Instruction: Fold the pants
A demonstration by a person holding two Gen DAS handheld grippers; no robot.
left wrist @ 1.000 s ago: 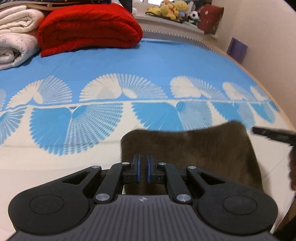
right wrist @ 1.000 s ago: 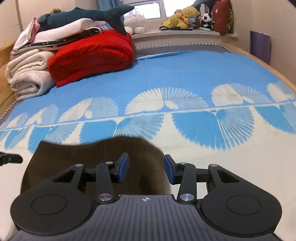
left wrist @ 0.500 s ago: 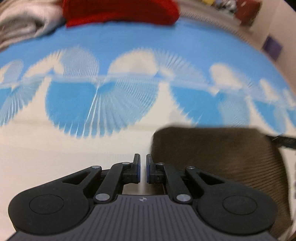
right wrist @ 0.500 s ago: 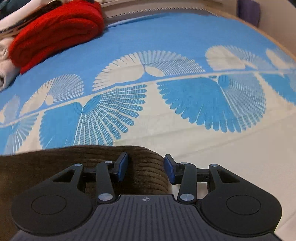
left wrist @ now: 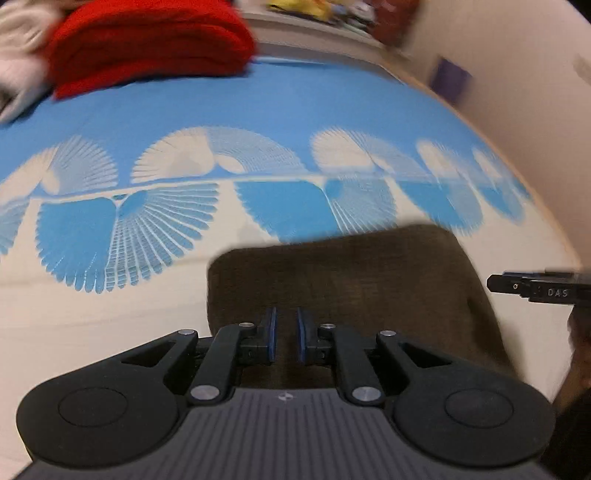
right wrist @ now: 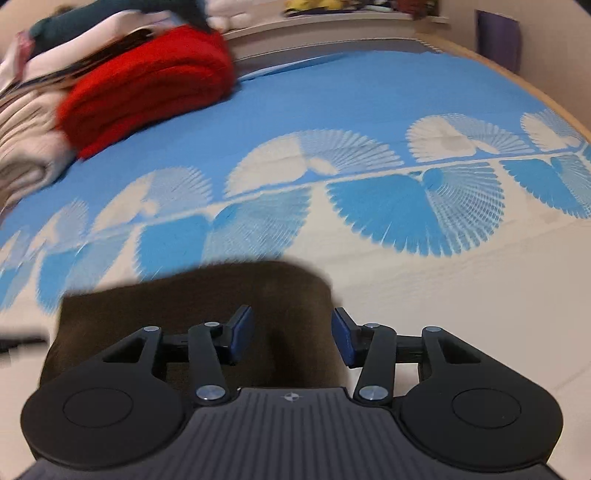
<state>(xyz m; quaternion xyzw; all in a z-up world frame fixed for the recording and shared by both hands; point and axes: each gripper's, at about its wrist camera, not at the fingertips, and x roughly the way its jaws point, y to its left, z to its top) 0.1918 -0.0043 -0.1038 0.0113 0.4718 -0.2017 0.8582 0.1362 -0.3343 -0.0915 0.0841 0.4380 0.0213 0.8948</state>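
The brown corduroy pants (left wrist: 351, 280) lie folded into a compact rectangle on the bed near its front edge; they also show in the right wrist view (right wrist: 199, 295). My left gripper (left wrist: 284, 334) hovers over the pants' near left part, its blue pads a narrow gap apart with nothing between them. My right gripper (right wrist: 291, 334) is open over the pants' right end, empty. The right gripper's tip (left wrist: 532, 288) shows at the right edge of the left wrist view.
The bed sheet (left wrist: 258, 122) is blue and cream with fan patterns. A folded red blanket (right wrist: 147, 85) and cream blankets (right wrist: 26, 147) are stacked at the far left. A windowsill with plush toys (left wrist: 317, 9) and a wall (left wrist: 517, 74) bound the far and right sides.
Both grippers have tilted back up from the pants after dipping low; the view has pulled back. The left pads have parted slightly. The pants lie flat and unheld.
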